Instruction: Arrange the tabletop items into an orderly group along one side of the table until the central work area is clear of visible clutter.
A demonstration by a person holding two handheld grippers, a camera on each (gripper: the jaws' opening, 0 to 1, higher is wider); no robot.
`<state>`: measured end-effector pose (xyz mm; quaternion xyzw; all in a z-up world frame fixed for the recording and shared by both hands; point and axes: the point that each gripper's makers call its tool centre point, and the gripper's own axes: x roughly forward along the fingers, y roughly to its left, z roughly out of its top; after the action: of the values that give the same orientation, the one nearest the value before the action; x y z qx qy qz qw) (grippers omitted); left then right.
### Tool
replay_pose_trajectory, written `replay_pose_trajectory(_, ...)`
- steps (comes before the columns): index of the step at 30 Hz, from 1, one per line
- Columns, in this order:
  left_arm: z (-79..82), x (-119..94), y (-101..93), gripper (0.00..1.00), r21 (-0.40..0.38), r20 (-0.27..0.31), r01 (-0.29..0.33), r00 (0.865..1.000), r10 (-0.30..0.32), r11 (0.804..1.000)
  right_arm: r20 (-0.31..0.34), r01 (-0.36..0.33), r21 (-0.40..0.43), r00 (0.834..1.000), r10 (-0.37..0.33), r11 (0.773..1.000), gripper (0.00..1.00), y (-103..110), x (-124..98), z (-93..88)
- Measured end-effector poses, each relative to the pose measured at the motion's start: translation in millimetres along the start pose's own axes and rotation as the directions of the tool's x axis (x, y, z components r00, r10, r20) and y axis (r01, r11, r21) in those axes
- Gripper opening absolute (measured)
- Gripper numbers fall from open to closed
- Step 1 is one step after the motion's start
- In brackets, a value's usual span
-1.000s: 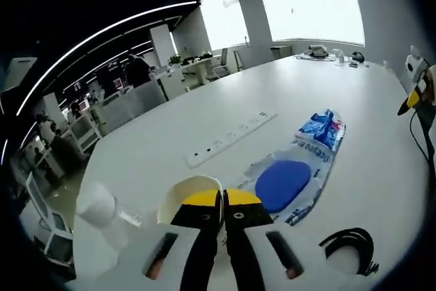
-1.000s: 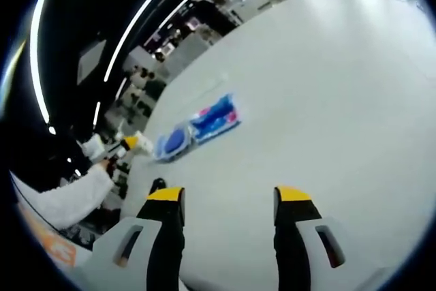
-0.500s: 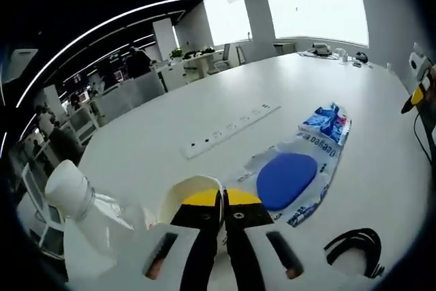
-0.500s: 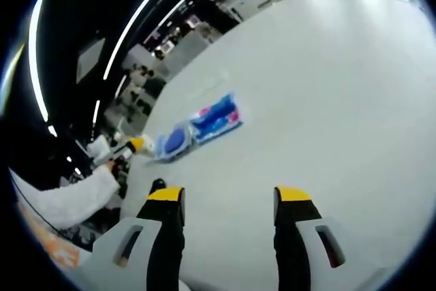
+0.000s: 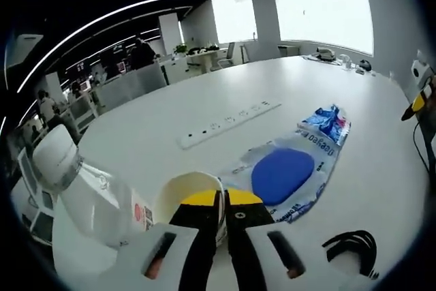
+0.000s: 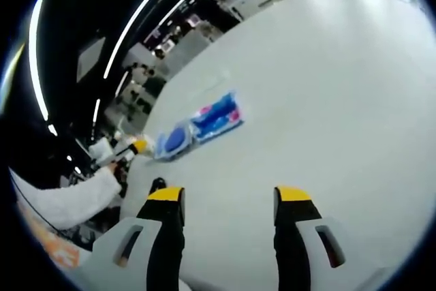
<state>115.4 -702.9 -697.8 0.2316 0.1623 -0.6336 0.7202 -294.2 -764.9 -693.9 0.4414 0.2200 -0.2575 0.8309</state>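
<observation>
My left gripper (image 5: 222, 201) is shut on the rim of a cream paper cup (image 5: 178, 190) just above the white table (image 5: 204, 103). A clear plastic bottle (image 5: 95, 199) with a white cap sits close on the cup's left. A clear and blue plastic package (image 5: 293, 168) with a blue disc inside lies just right of the cup. Beyond it lies a white power strip (image 5: 228, 124). My right gripper (image 6: 229, 197) hangs open over bare table with nothing between its fingers. From there the package (image 6: 201, 122) is ahead to the left, with the left gripper (image 6: 138, 145) beside it.
A coiled black cable (image 5: 351, 247) lies at the near right of the cup. A person's white sleeve (image 6: 68, 199) holds the left gripper at the table's edge. Small items (image 5: 340, 59) sit at the table's far end. Desks and people stand beyond the table.
The left gripper view has shifted with the cup still held, and the bottle has come closer and larger at the left. The right gripper has stayed open and still.
</observation>
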Motion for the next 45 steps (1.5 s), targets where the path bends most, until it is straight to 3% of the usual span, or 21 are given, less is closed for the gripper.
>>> replay_pose_trajectory(9, 3.5, -6.6, 1.5, 0.19, -0.023, 0.003, -0.023, 1.0, 0.023, 0.999, -0.007, -0.011, -0.002, 1.0, 0.011, 1.0, 0.51, 4.0, 2.3, -2.2)
replay_pose_trajectory(16, 10.6, -16.6, 3.7, 0.53, 0.0, 0.019, -0.069, 0.997, 0.069, 0.998, -0.007, -0.031, -0.011, 0.999, 0.031, 0.999, 0.51, 9.2, 5.7, -1.2)
replay_pose_trajectory(19, 5.8, -21.2, 2.9, 0.6, -0.085, -0.007, -0.088, 0.996, 0.088, 0.992, -0.007, -0.043, -0.019, 0.999, 0.043, 0.999, 0.51, 11.5, 6.6, -0.9)
replay_pose_trajectory(24, 7.0, -28.4, -3.1, 0.71, -0.081, -0.001, -0.107, 0.994, 0.107, 0.991, 0.0, -0.054, -0.023, 0.999, 0.054, 0.998, 0.52, 14.1, 5.9, -0.8)
replay_pose_trajectory(27, 8.0, -34.3, -3.2, 0.75, -0.119, 0.006, -0.122, 0.992, 0.123, 0.985, 0.006, -0.06, -0.025, 0.998, 0.06, 0.998, 0.52, 13.4, 4.5, -0.8)
replay_pose_trajectory(36, -8.3, -61.0, 4.9, 0.85, -0.262, -0.066, -0.176, 0.984, 0.164, 0.949, 0.028, -0.077, -0.021, 0.997, 0.078, 0.997, 0.52, 13.0, 1.0, -3.3)
replay_pose_trajectory(41, -11.1, -79.2, 11.9, 0.87, -0.262, -0.061, -0.206, 0.979, 0.197, 0.943, 0.027, -0.088, -0.024, 0.996, 0.088, 0.996, 0.52, 12.9, -1.3, -6.9)
replay_pose_trajectory(45, -14.0, -98.6, 18.0, 0.87, -0.303, -0.054, -0.236, 0.972, 0.23, 0.923, 0.031, -0.092, -0.029, 0.995, 0.093, 0.995, 0.52, 10.7, -3.9, -6.8)
